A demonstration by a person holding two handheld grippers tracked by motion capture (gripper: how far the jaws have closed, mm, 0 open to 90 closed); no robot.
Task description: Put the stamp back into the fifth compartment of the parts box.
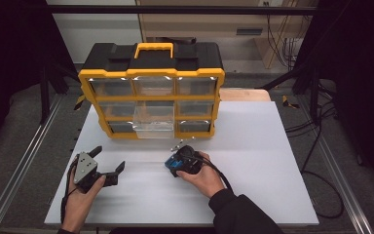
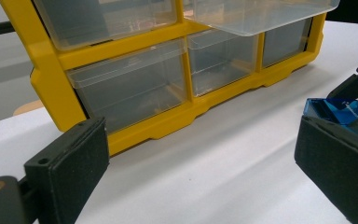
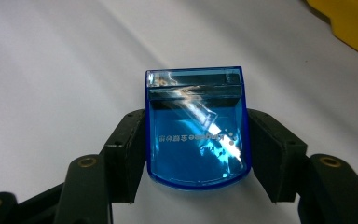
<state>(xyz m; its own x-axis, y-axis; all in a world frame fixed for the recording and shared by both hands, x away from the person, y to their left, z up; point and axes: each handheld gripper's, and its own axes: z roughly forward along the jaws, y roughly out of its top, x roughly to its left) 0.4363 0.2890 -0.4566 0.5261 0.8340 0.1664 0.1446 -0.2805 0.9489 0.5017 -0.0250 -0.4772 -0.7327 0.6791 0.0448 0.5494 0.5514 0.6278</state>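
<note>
Fingers of right gripper (image 3: 196, 154) squeezed blue box (image 3: 196, 130) on bench (image 1: 253, 146). Left gripper (image 2: 200, 172) fingers wide, nothing between. Pulled-out drawer (image 1: 152, 126) waited ahead. Grab done; putting box in drawer likely left.

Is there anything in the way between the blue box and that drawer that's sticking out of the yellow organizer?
Nothing visible stands in the way. The right gripper is shut on the blue box, and bare white table lies between it and the pulled-out clear drawer of the yellow organizer. The left gripper sits off to the side, open.
</note>
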